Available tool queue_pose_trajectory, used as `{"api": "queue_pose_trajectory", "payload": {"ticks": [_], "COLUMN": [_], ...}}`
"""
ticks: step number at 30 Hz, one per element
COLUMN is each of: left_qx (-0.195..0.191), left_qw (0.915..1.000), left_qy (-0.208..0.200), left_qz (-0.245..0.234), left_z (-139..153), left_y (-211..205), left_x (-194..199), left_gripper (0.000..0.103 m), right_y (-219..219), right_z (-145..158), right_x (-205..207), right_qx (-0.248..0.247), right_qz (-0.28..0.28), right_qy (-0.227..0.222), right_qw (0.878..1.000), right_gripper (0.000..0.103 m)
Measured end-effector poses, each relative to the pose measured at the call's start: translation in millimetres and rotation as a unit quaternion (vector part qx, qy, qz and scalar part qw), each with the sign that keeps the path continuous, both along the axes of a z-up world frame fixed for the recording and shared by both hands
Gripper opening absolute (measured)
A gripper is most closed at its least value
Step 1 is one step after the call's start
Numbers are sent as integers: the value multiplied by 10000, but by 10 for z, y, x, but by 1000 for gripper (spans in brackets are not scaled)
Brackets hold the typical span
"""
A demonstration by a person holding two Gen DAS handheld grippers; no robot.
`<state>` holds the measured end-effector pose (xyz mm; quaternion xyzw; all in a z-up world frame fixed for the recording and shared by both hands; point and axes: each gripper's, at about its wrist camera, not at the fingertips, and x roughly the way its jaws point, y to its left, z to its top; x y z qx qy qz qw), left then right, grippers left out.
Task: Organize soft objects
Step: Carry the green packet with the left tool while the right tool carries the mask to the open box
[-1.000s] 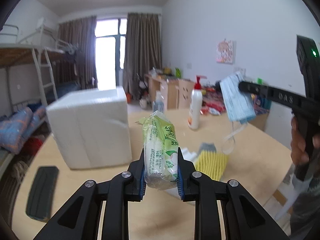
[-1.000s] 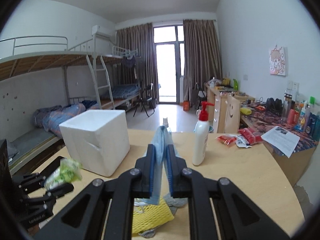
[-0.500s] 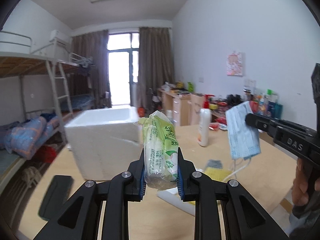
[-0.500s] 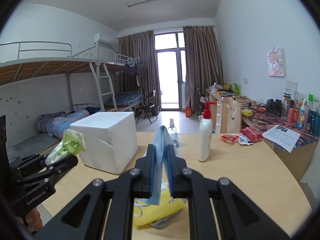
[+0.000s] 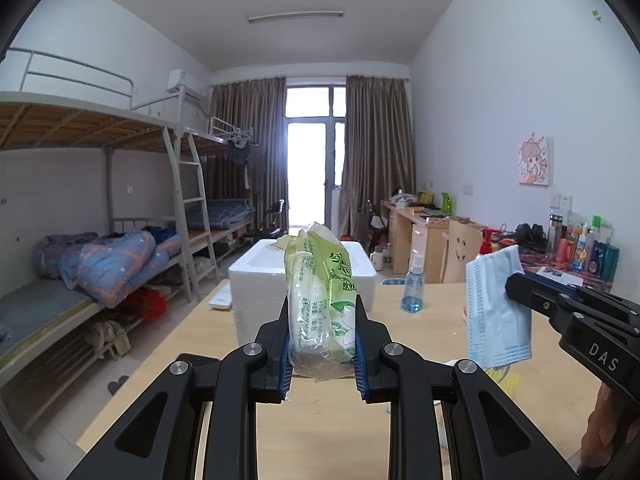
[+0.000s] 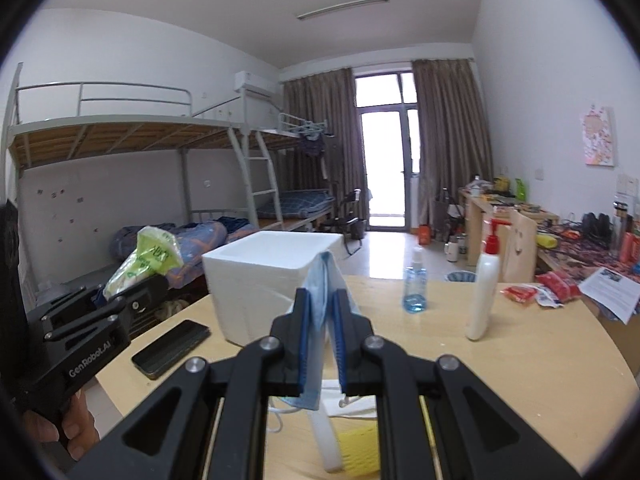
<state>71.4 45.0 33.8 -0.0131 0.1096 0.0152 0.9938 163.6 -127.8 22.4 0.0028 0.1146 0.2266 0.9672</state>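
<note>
My left gripper (image 5: 322,336) is shut on a green tissue pack (image 5: 320,300) and holds it upright in the air above the wooden table (image 5: 332,420). It also shows in the right wrist view (image 6: 140,260), at the left. My right gripper (image 6: 321,320) is shut on a blue face mask (image 6: 324,292), which hangs from it in the left wrist view (image 5: 498,308). An open white foam box (image 6: 272,280) stands on the table just beyond both grippers. A yellow cloth (image 6: 356,452) and white items lie under the right gripper.
A black phone (image 6: 172,348) lies on the table's left edge. A blue spray bottle (image 6: 415,284) and a white pump bottle (image 6: 484,292) stand to the right of the box. Red packets (image 6: 540,288) and a paper lie at the far right. Bunk beds stand at the left.
Both grippers rose and tilted up with their loads still held. They now sit higher over the table, and the foam box lies straight ahead of them.
</note>
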Motion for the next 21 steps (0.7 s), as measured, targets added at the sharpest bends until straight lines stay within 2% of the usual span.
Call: {"api": "queue_pose_trajectory", "payload": {"ticks": [8,21], "left_qx": [23,116], "left_qw": [9999,9998], "left_qy": [141,182], "left_qz": [78,39], "left_z": [30,251], "left_y": [97,210], "left_x": [52,308], "left_gripper": [26,26], "right_y": [158,395], "right_z": [52,367], "right_x": [76,385], "right_qx": [-102,-60], "right_qz": [213,406], "right_qy": [45,37], "right_qw": [9997,9992], "right_gripper": [15,15]}}
